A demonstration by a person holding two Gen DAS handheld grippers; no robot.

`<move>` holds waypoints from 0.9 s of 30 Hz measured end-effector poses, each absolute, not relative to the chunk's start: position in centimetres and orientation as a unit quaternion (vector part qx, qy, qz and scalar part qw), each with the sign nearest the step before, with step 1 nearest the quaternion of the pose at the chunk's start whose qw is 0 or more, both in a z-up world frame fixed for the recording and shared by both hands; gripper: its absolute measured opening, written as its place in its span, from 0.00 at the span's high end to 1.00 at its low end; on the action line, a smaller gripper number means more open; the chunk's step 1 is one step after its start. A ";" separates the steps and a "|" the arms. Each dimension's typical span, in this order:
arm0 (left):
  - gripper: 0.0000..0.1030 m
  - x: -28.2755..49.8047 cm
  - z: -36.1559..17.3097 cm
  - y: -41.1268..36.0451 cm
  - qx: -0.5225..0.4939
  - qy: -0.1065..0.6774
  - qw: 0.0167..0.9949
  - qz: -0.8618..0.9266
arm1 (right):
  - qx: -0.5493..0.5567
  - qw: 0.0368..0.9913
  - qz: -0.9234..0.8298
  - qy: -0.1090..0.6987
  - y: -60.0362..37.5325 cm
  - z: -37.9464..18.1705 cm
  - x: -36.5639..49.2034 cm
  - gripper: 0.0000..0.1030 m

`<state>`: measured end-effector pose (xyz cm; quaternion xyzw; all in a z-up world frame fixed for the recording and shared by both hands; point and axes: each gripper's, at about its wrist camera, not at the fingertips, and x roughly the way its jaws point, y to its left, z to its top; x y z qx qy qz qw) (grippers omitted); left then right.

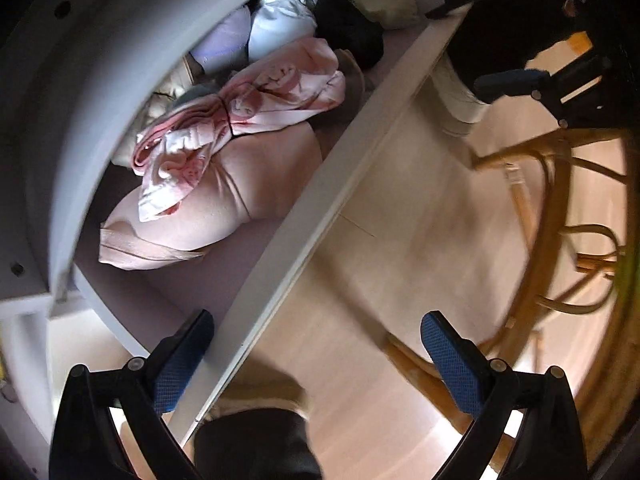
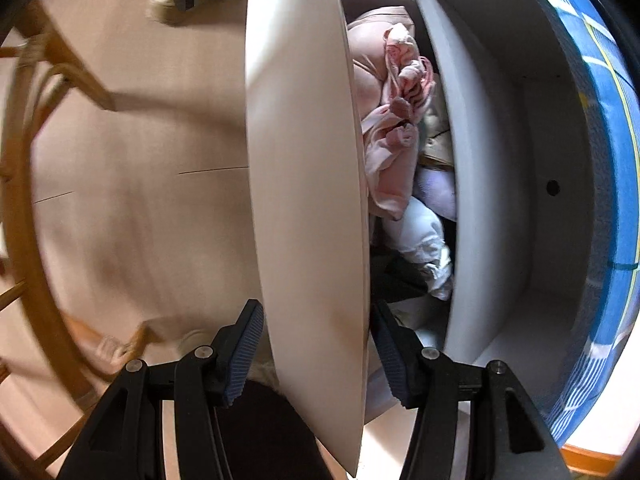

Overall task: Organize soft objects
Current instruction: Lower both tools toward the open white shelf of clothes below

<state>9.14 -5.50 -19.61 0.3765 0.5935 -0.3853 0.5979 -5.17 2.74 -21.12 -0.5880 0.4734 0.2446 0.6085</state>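
Home, likely bedroom or living room. White drawer point(image 1: 320, 200) pulled open from white cabinet point(image 1: 52, 128), crammed with clothes: pink garment point(image 1: 248, 100), beige garment point(image 1: 224, 208), white garment point(image 1: 280, 20), black garment point(image 1: 348, 28). Pale wood-look floor point(image 1: 380, 280) below. Rattan chair point(image 1: 560, 208) with bent cane legs just beside drawer. Blue patterned cloth point(image 2: 600, 160) lying over cabinet top. Person's foot in furry slipper point(image 1: 264, 392) on floor.
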 end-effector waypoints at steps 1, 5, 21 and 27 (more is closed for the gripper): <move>0.01 9.0 -19.5 -5.3 0.365 0.603 0.591 -0.391 | -0.587 0.602 0.253 0.478 2.8 -20.8 -5.6 0.45; 0.01 7.2 -18.5 -5.0 0.349 0.624 0.565 -0.411 | -0.579 0.574 0.290 0.501 3.0 -19.9 -6.8 0.45; 0.01 6.2 -14.9 -2.6 0.298 0.688 0.474 -0.462 | -0.476 0.524 0.368 0.603 3.6 -15.1 -7.6 0.62; 0.01 7.7 -13.6 -1.9 0.277 0.700 0.470 -0.462 | -0.441 0.513 0.387 0.627 2.9 -14.4 -6.8 0.65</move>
